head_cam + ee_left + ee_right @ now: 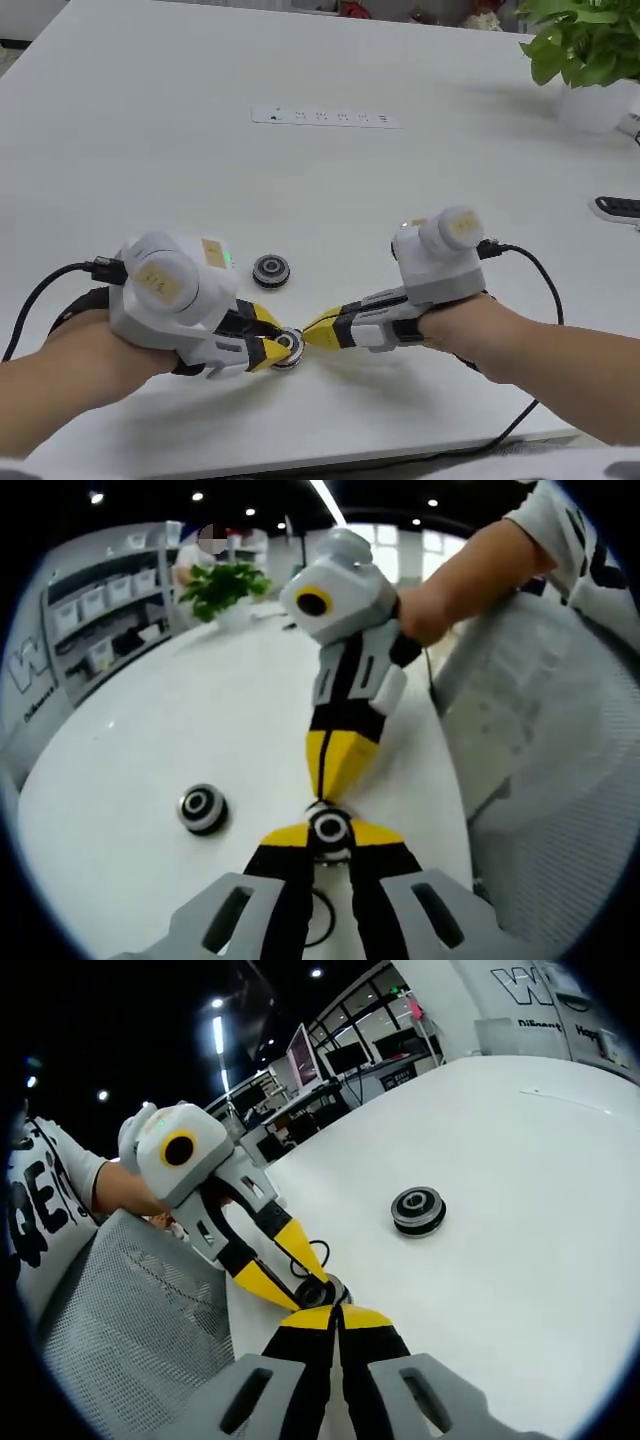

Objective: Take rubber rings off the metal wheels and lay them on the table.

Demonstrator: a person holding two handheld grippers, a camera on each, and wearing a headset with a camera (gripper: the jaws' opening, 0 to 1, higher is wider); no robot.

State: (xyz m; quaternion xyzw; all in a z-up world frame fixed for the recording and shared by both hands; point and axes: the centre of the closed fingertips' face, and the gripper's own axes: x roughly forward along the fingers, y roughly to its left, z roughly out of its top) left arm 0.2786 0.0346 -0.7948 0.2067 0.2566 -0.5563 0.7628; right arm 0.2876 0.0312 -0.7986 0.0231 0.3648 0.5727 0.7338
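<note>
Plainly the stripping step is in hand on the broad, smooth white counter (330, 190). At the lower centre of the head view the 2 tools meet tip to tip. The left gripper (273, 340), a bulky white and black body ending in yellow wedges, has its fingers closed across a metal wheel (289, 345) and holds it just above the counter. The right gripper (318, 331) has its fingers pressed together into 1 narrow point, which touches that wheel's rim. Whether any rubber is caught between them, I cannot tell. The next move seems to call for prising the band's edge up and peeling it over the hard rim while the left side holds steady, since the rubber should stretch and the metal will not. A second wheel (271, 270) lies flat just above and left of the pair, a small round disc with a bright hub, its dark rubber ring (418, 1226) seemingly in place. In the left gripper view a thin black loop (326, 927) lies under the fingers, perhaps a ring already off.
</note>
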